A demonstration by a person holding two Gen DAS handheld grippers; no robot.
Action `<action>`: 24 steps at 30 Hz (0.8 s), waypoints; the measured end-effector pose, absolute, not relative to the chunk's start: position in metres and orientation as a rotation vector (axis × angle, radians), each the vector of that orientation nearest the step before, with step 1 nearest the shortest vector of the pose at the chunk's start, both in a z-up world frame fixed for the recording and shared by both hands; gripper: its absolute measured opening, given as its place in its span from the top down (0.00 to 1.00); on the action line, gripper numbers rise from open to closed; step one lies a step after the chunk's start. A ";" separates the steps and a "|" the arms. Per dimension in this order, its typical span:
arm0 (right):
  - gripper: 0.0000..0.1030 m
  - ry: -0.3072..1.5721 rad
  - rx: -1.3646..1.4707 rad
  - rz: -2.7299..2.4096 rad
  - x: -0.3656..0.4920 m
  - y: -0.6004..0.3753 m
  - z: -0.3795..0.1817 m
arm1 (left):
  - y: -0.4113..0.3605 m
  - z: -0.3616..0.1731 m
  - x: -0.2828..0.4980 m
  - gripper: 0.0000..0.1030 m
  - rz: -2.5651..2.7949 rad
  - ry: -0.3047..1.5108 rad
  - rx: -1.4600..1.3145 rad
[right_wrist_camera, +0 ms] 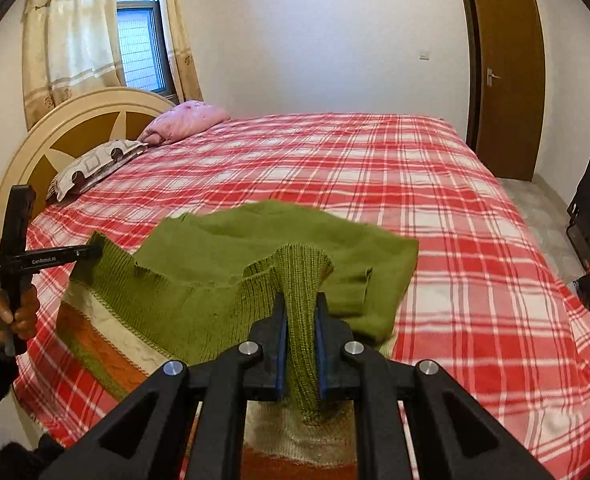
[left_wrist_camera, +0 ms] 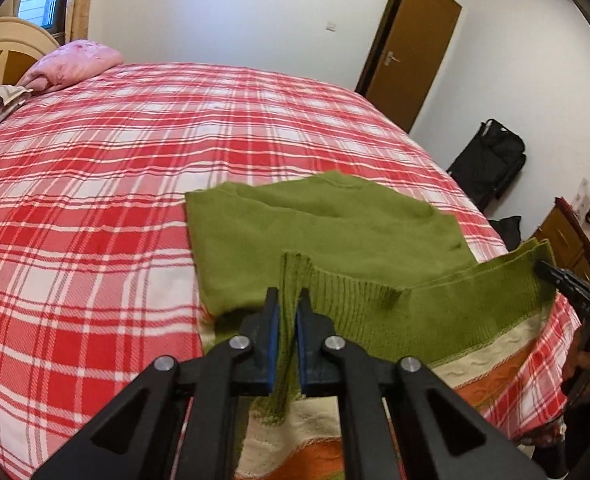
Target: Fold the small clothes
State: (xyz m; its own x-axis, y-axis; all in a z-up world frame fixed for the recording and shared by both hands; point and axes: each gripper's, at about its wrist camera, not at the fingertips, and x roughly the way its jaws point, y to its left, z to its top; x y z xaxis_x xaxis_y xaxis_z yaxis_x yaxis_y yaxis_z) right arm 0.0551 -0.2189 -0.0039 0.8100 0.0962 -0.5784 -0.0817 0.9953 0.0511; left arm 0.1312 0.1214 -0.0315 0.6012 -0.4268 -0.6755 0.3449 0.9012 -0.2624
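A small green knit sweater [left_wrist_camera: 327,232] with cream and orange stripes lies on the red plaid bed [left_wrist_camera: 95,184]. Its ribbed hem is lifted off the bedspread and stretched between both grippers. My left gripper [left_wrist_camera: 289,300] is shut on one corner of the ribbed hem, the knit pinched between its blue pads. My right gripper [right_wrist_camera: 301,304] is shut on the other hem corner, which bunches above its fingers. In the right wrist view the sweater [right_wrist_camera: 279,248] sags between the two grips, and the left gripper [right_wrist_camera: 93,250] shows at the left, held by a hand [right_wrist_camera: 13,310].
A pink pillow [right_wrist_camera: 187,120] and a patterned pillow [right_wrist_camera: 95,164] lie by the round headboard [right_wrist_camera: 55,136]. A brown door [right_wrist_camera: 507,76] stands at the far right. A black bag [left_wrist_camera: 491,160] and a wooden cabinet [left_wrist_camera: 567,236] sit beside the bed.
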 end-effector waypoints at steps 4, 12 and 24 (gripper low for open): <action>0.89 0.615 -0.005 0.084 0.072 -0.218 -0.001 | 0.118 -0.033 0.151 0.93 -0.412 0.820 -0.099; 0.89 0.611 -0.048 0.071 0.119 -0.225 -0.001 | 0.125 -0.018 0.194 0.93 -0.346 0.789 -0.159; 0.89 0.653 0.032 0.064 0.119 -0.246 -0.022 | 0.100 -0.060 0.194 0.49 -0.475 0.948 0.034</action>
State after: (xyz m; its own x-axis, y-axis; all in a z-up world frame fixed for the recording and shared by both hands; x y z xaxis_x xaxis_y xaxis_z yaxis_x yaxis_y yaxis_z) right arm 0.1193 -0.2456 -0.0218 0.7924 0.0696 -0.6061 -0.0492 0.9975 0.0503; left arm 0.1938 0.0998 -0.0598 0.4886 -0.3762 -0.7872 0.4054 0.8968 -0.1770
